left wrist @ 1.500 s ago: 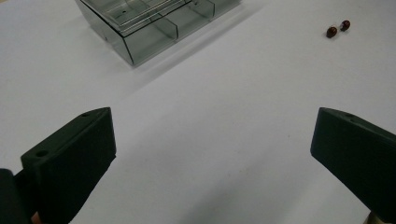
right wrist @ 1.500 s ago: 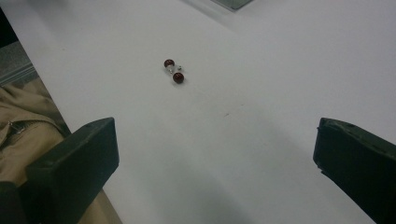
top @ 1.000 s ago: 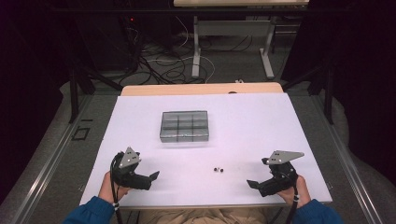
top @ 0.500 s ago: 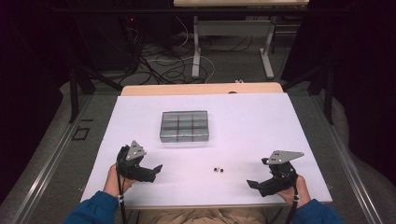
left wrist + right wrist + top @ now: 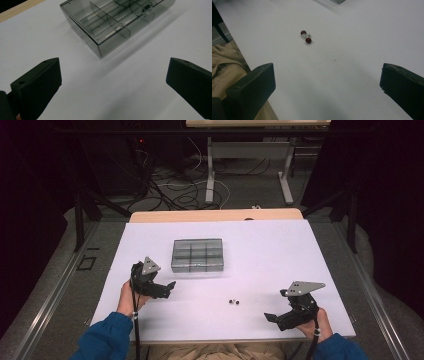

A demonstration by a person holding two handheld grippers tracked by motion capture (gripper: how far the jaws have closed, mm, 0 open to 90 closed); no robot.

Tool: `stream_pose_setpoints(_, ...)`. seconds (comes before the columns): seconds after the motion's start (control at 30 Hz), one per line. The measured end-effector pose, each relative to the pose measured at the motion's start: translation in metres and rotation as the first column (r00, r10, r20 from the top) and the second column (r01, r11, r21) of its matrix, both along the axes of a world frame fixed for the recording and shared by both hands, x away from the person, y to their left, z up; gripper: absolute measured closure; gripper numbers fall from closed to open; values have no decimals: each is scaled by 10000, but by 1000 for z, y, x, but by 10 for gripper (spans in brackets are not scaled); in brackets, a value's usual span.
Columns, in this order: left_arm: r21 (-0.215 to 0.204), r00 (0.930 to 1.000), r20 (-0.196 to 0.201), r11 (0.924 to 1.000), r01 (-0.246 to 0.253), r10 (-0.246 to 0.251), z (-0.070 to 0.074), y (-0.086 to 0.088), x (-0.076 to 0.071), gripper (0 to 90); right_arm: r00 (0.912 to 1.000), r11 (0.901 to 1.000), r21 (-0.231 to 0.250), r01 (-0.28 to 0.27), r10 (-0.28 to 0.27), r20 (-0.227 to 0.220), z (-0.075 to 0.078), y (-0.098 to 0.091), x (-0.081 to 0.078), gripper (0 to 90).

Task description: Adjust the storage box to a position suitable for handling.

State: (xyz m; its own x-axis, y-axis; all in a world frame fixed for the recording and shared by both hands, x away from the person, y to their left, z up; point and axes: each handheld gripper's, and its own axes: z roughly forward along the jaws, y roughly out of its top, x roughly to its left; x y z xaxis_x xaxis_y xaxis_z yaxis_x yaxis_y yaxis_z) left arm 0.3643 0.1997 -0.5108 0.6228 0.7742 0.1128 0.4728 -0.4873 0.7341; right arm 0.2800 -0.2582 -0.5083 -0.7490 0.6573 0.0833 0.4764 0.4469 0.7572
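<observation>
High view: two hand-held claws hover over a white table (image 5: pixel 280 250), with a smoked-plastic compartment box (image 5: pixel 197 255) toward the far left of centre and a tight cluster of small beads (image 5: pixel 233 302) on the near side, between the hands. The left claw (image 5: pixel 169 287) sits just near-left of the box, its jaws spread wide and holding nothing; the left gripper view looks along those jaws at the box's near corner (image 5: pixel 100 47), with thin dividers and a small latch visible inside. The right claw (image 5: pixel 269 318) hangs at the near right, jaws likewise wide apart and empty, aimed toward the beads. In the right gripper view these resolve into two dark red beads (image 5: pixel 308 40) touching or nearly touching a clear one (image 5: pixel 305 35), well ahead of the jaws.

The beads look hard, glossy and very light, likely to roll or squirt sideways under a pinch; a grasp would probably want the jaws lowered to the table on either side of a single bead, closing slowly across its middle. The box appears rigid, light and smooth-walled, so it could slide if nudged; its long side walls seem the safest place to steady it. Whether the lid is shut cannot be told.
</observation>
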Motion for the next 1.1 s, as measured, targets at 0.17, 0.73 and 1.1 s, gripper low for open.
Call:
stream_pose_setpoints(0.17,181,9997,52,9995,-242,241,-1,1,19,9,10000,10000,66,35,-35,64,0,1,0,0)
stream_pose_setpoints(0.73,-113,9950,192,9952,-977,979,1,5,55,32,10000,10000,66,18,-18,37,0,1,0,0)
stream_pose_setpoints(1.1,-405,9904,243,9900,-1352,1362,-2,16,71,431,10000,9999,122,-36,36,18,0,1,0,0)
